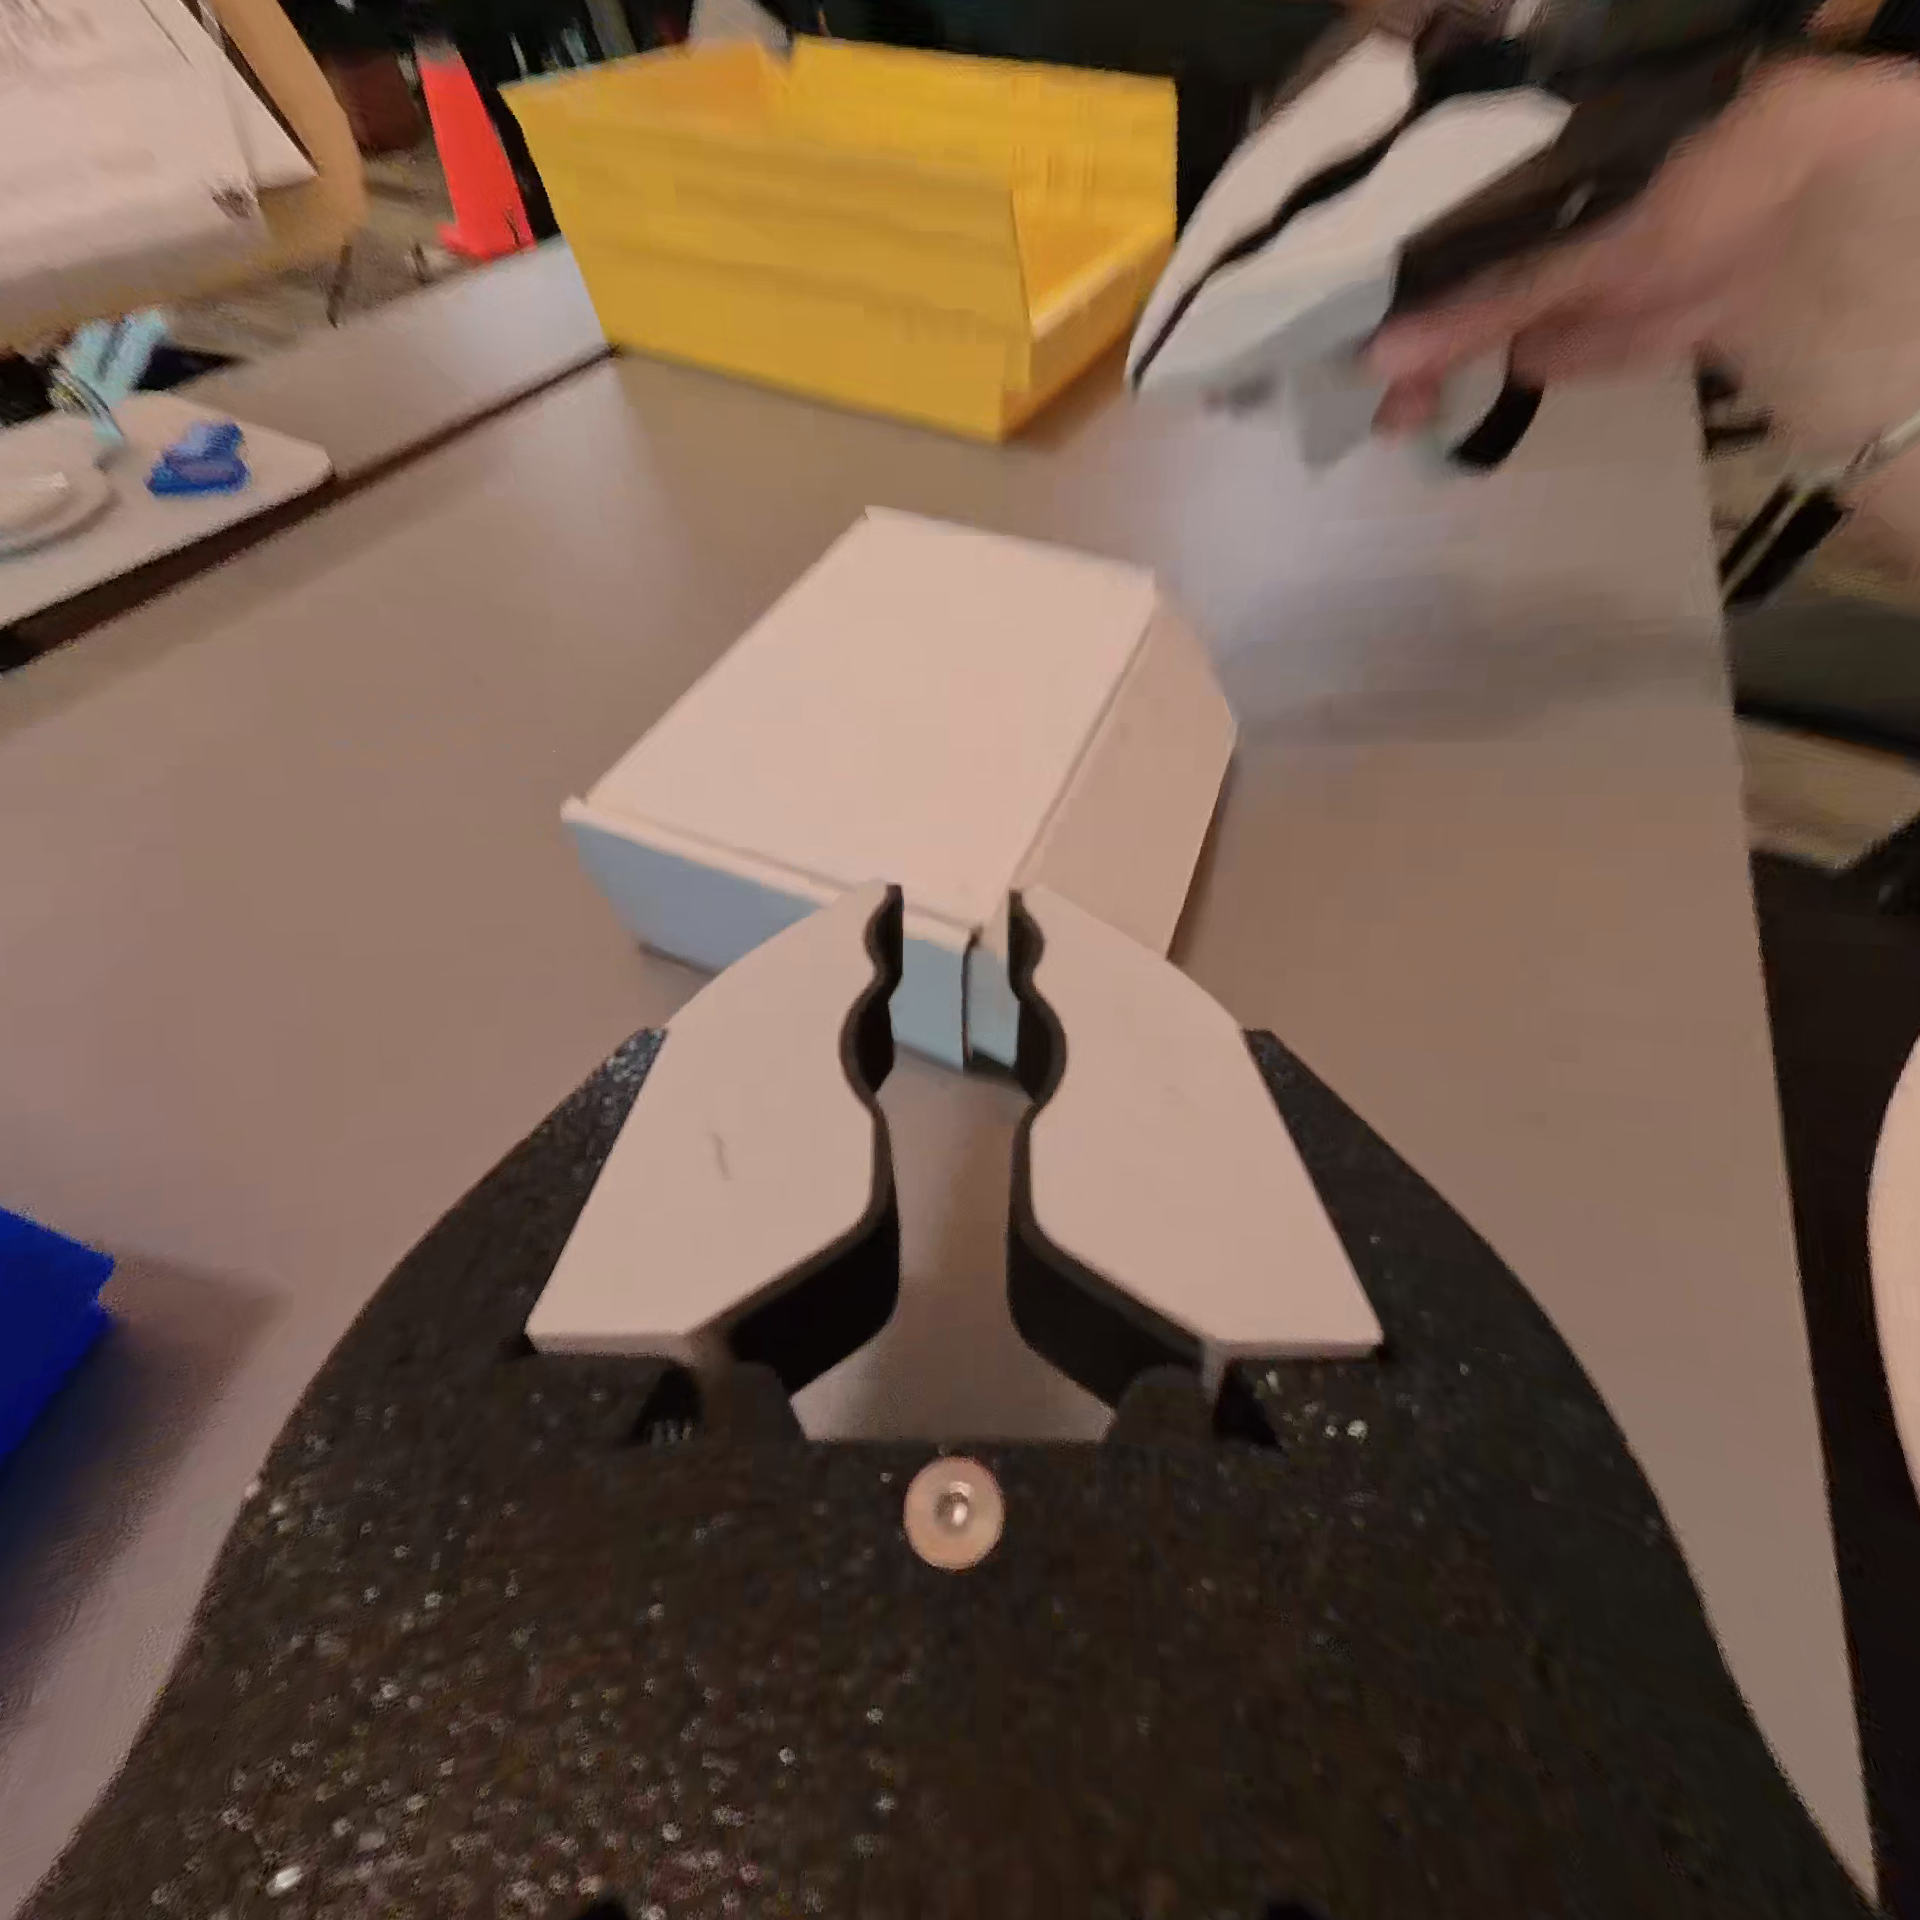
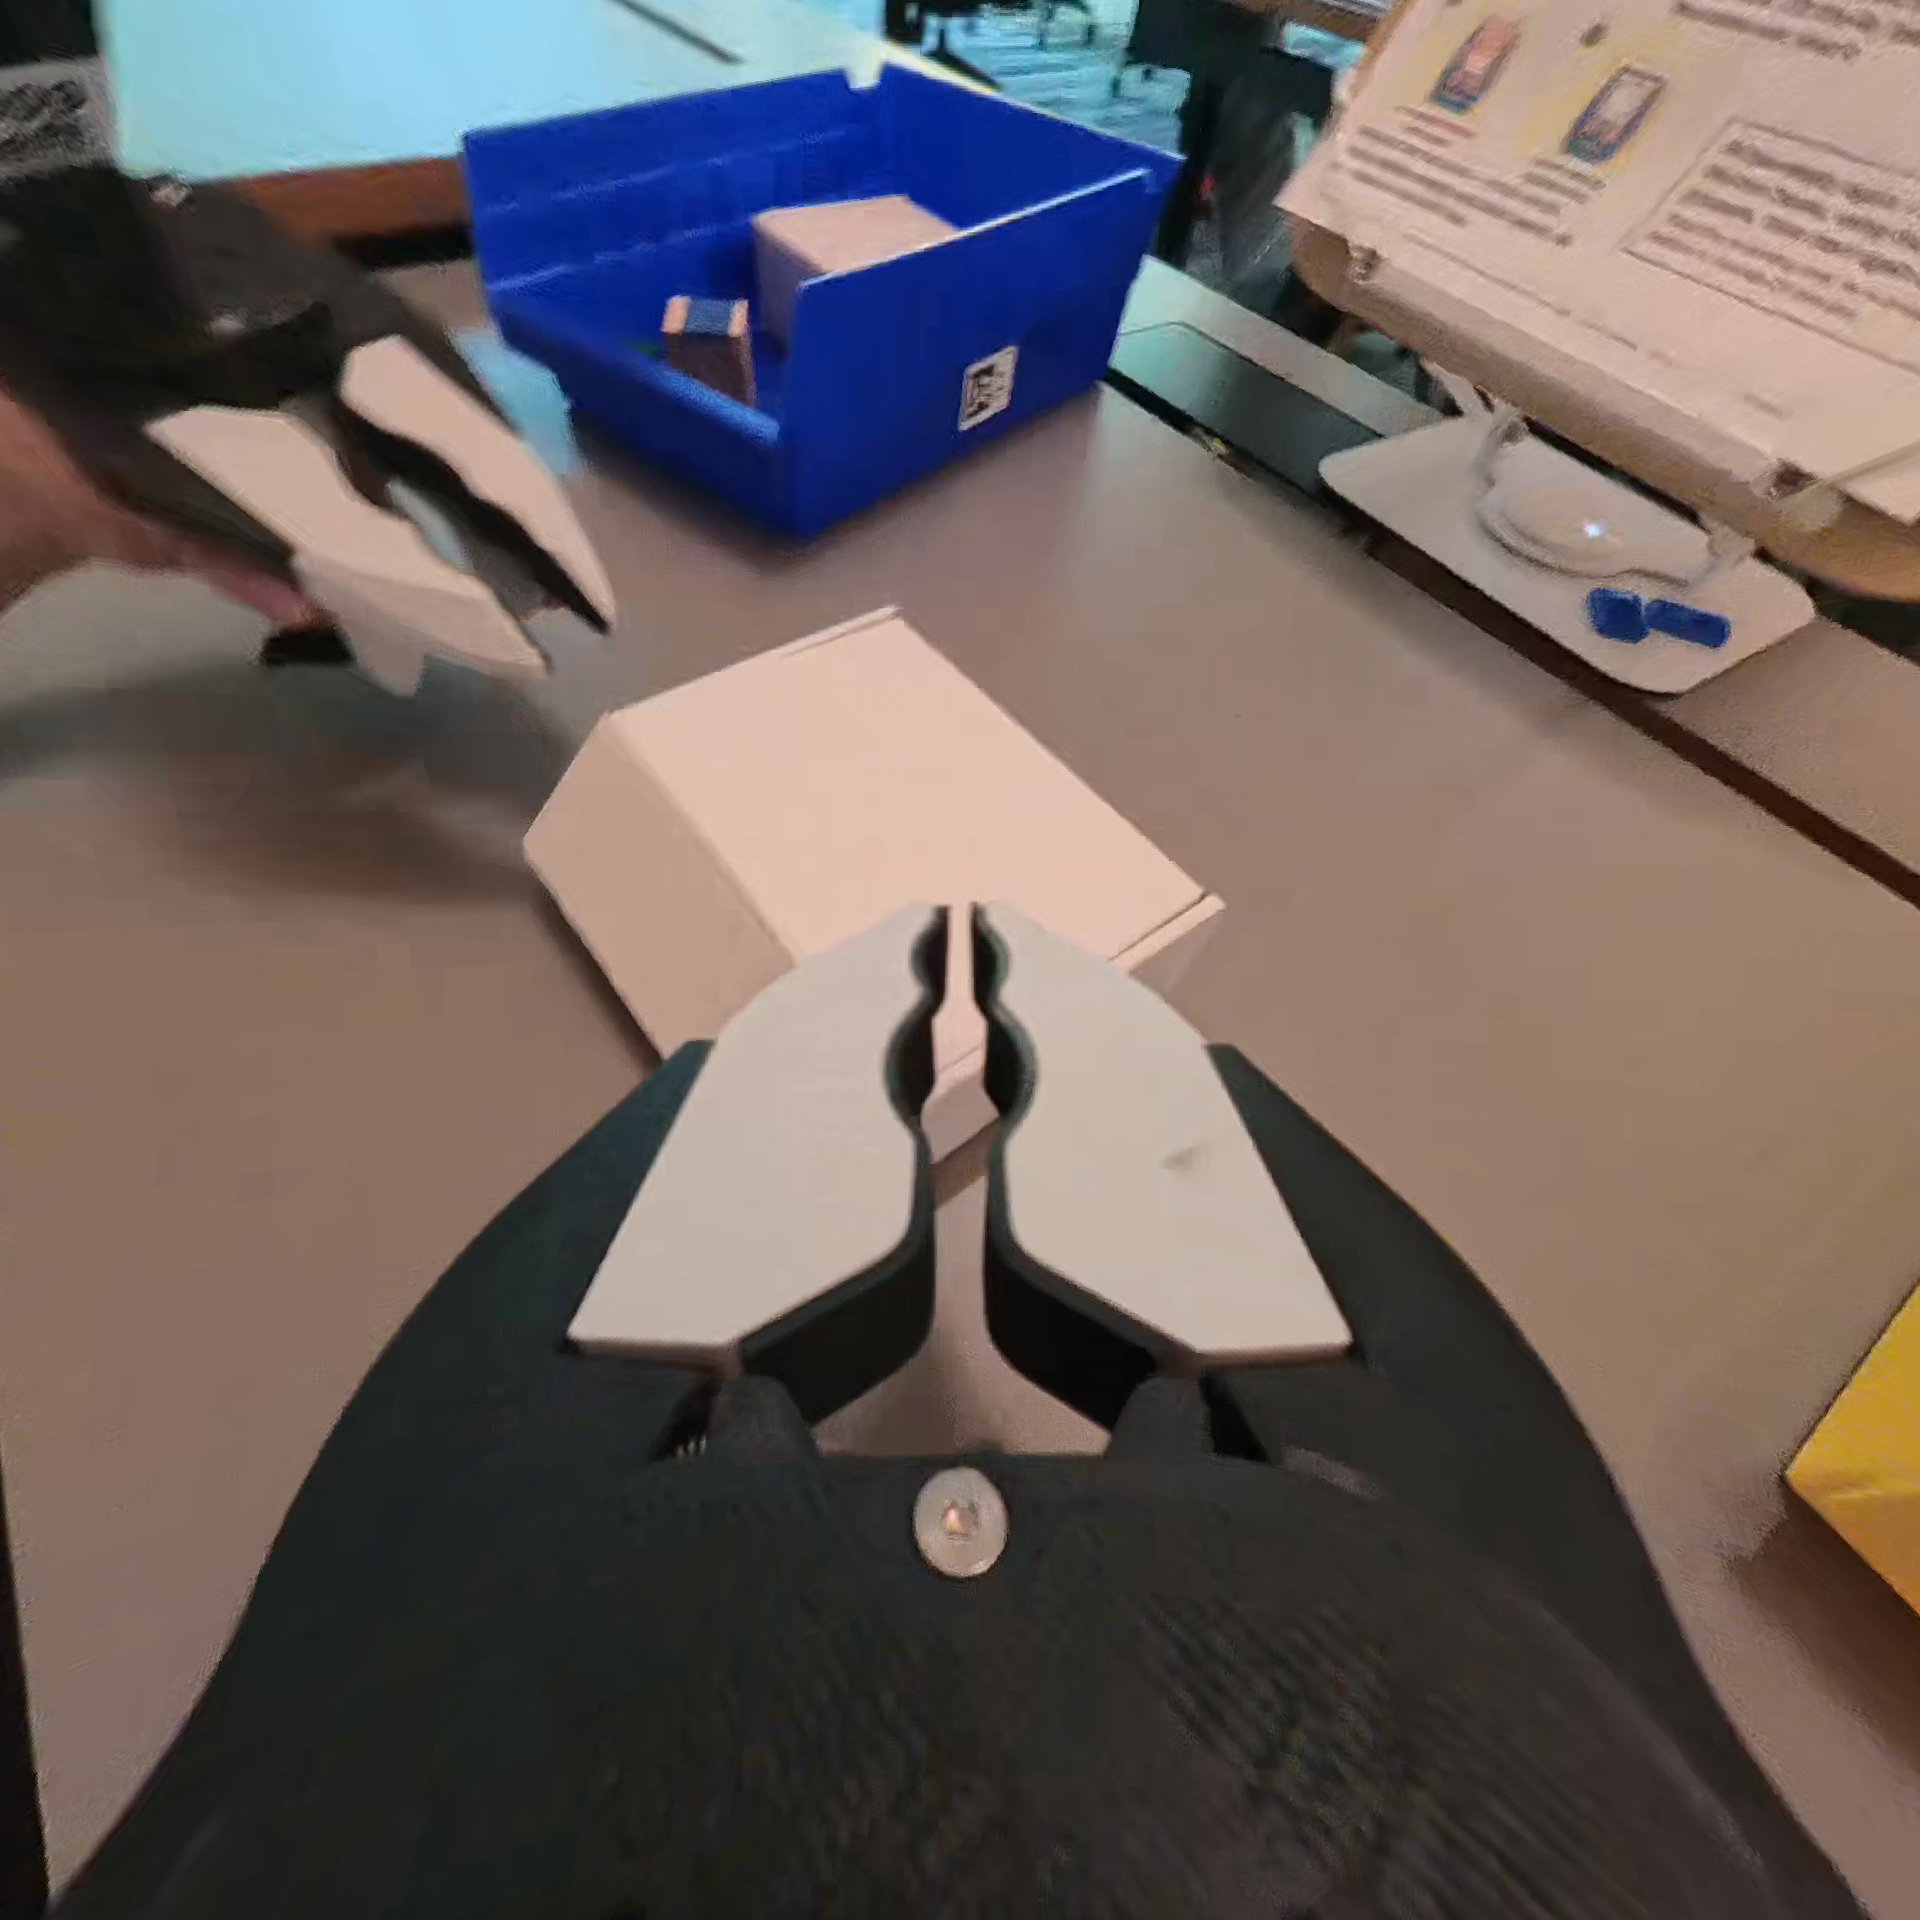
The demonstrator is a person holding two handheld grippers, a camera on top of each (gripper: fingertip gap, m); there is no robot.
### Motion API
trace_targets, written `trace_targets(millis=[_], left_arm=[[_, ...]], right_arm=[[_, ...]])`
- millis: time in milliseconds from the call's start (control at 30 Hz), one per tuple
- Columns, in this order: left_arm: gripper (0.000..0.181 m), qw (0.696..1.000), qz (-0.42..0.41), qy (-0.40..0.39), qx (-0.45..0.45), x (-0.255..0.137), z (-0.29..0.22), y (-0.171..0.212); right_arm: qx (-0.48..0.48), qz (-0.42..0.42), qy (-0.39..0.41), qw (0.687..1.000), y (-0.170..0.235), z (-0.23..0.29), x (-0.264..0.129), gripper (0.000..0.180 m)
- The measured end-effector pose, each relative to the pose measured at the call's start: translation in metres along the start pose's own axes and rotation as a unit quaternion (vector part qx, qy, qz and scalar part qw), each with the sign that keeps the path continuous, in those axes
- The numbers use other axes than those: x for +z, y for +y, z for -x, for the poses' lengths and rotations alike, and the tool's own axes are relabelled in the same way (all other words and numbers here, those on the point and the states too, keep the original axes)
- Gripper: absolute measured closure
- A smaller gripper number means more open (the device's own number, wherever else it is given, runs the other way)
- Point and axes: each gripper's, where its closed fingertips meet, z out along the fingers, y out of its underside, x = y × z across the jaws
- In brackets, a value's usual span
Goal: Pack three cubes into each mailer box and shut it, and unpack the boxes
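A shut white mailer box (image 1: 894, 727) lies on the grey table (image 1: 364, 831); it also shows in the right wrist view (image 2: 862, 790). My left gripper (image 1: 956, 894) is slightly open and empty, just above the box's near corner. My right gripper (image 2: 961, 914) is shut and empty over the box's near edge. Each gripper shows blurred in the other's view, the right (image 1: 1164, 343) beyond the box and the left (image 2: 566, 636) to the box's left. A blue bin (image 2: 883, 436) behind the box holds a large brown cube (image 2: 852, 260) and a smaller one (image 2: 710, 343).
A yellow bin (image 1: 831, 229) stands at the table's far side; its corner shows in the right wrist view (image 2: 1870, 1455). The blue bin's corner (image 1: 42, 1340) is at my left. A white tray (image 2: 1558, 561) with blue clips and a propped paper sheet (image 2: 1662, 187) sit at the right. The grippers' ends are close to 15 cm from one another.
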Motion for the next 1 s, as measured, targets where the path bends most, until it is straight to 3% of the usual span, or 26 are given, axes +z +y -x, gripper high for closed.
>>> trace_targets(millis=[100,167,300,400,567,667,1000], left_arm=[[0.174,0.999,-0.038,-0.035,0.002,-0.003,0.008,-0.018],[0.171,0.993,-0.048,-0.099,0.048,-0.009,0.019,-0.026],[0.141,0.968,-0.031,-0.172,0.178,-0.017,0.028,-0.032],[0.121,0.933,0.014,-0.176,0.312,-0.011,0.029,-0.024],[0.101,0.819,0.13,-0.166,0.534,0.005,0.047,0.0],[0.089,0.758,0.142,-0.151,0.619,0.02,0.053,0.002],[0.082,0.72,0.142,-0.066,0.676,0.064,0.037,0.008]], right_arm=[[0.037,0.055,0.014,0.998,0.017,-0.017,0.023,0.18],[0.059,0.076,0.011,0.995,0.028,-0.02,0.034,0.18],[-0.004,0.094,0.031,0.995,0.041,-0.029,0.037,0.18],[-0.053,0.095,0.033,0.993,0.042,-0.027,0.036,0.18],[-0.103,0.112,0.031,0.988,0.043,-0.027,0.035,0.18],[-0.112,0.103,0.026,0.988,0.044,-0.028,0.035,0.18],[-0.071,0.049,0.026,0.996,0.045,-0.035,0.032,0.18]])
